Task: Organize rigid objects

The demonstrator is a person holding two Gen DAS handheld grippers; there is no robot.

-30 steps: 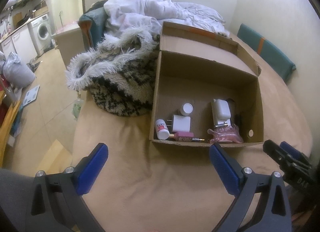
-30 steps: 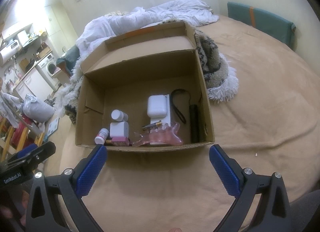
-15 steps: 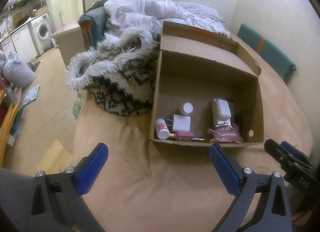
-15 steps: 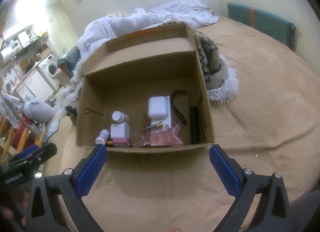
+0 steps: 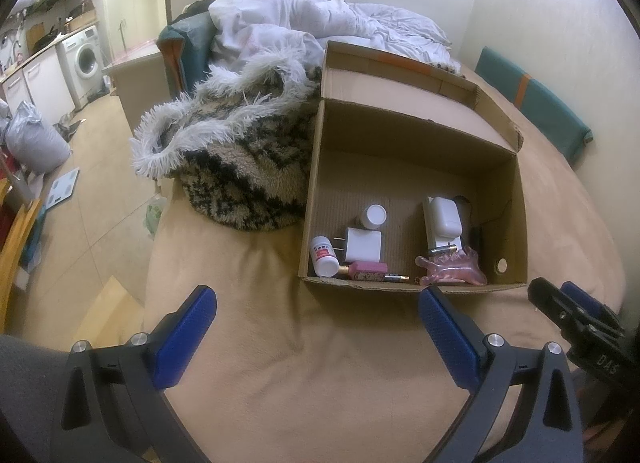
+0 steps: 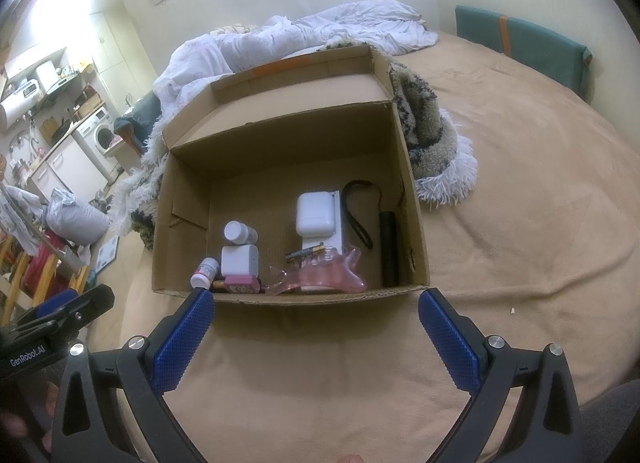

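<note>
Both tools hang empty with jaws spread wide: the left gripper and right gripper hover over the tan bed. Just ahead of their fingertips sits the open cardboard box, holding a white charger case, pink comb, and pill bottle.

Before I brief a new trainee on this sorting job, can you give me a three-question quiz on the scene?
1. True or false: the cardboard box is empty.
2. Which lies against the box's right wall? A) black cylinder B) white charger C) pink comb
3. Fill in: the left gripper and the right gripper are both ____.

Key: 1 false; 2 A; 3 open.
</note>
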